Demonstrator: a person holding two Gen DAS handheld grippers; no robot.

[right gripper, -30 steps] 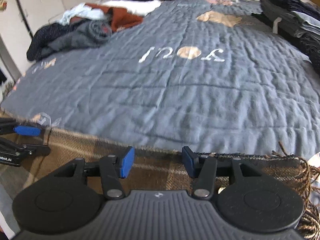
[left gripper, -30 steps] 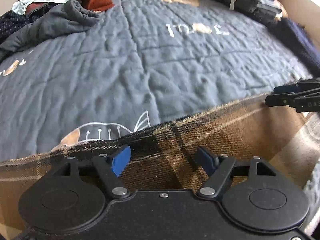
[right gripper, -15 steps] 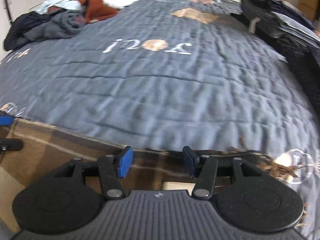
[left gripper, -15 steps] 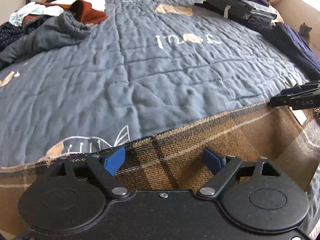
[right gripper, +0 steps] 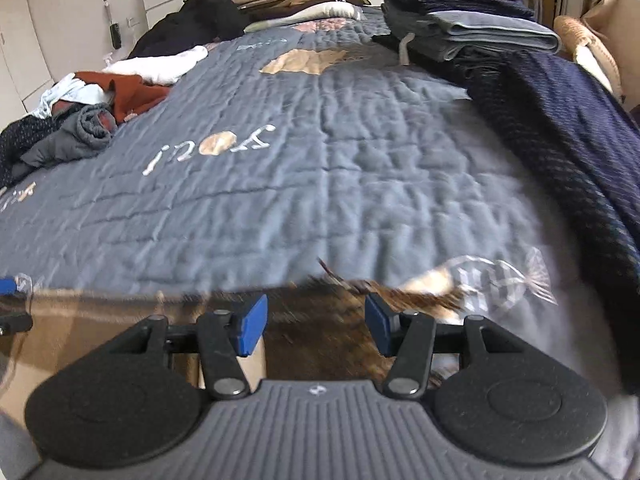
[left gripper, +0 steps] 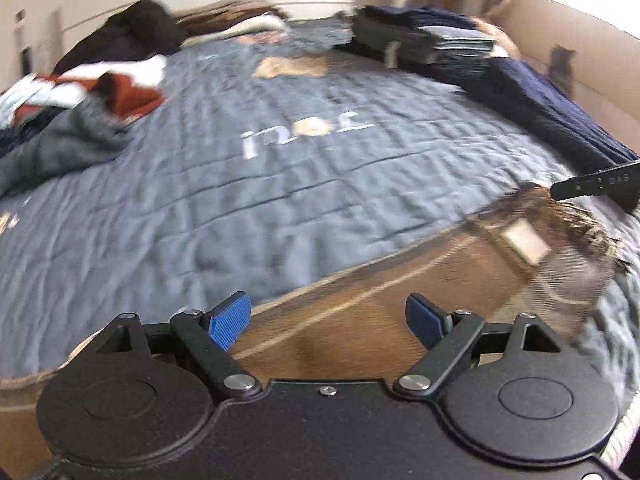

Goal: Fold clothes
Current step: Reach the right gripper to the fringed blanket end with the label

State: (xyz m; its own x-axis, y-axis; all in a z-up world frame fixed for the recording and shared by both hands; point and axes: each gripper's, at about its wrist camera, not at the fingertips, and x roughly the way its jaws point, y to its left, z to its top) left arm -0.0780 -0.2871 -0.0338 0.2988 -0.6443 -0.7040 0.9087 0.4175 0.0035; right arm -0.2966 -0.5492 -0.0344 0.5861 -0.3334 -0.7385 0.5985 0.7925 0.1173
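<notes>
Far left of the left tongs [left gripper: 328, 322]: a loose heap of clothes [left gripper: 76, 120], grey, rust-red and white, on a bed with a blue-grey quilt [left gripper: 280, 200]. Left tongs: blue pads wide apart, nothing between them. Directly under and ahead of them: a brown plaid scarf [left gripper: 360, 304], blurred, its far edge running up to the right toward a fringed end [left gripper: 576, 248] with a pale label. Just past that end: one black finger of the right tongs [right gripper: 316, 326]. From the right wrist view, right tongs also wide apart, gripping nothing, with the scarf's dark fringe beneath and just ahead. Far ahead and to the right: a stack of folded clothes [right gripper: 472, 28]. Right of the right tongs: a dark navy knit [right gripper: 568, 132] draped along the bed's edge.
</notes>
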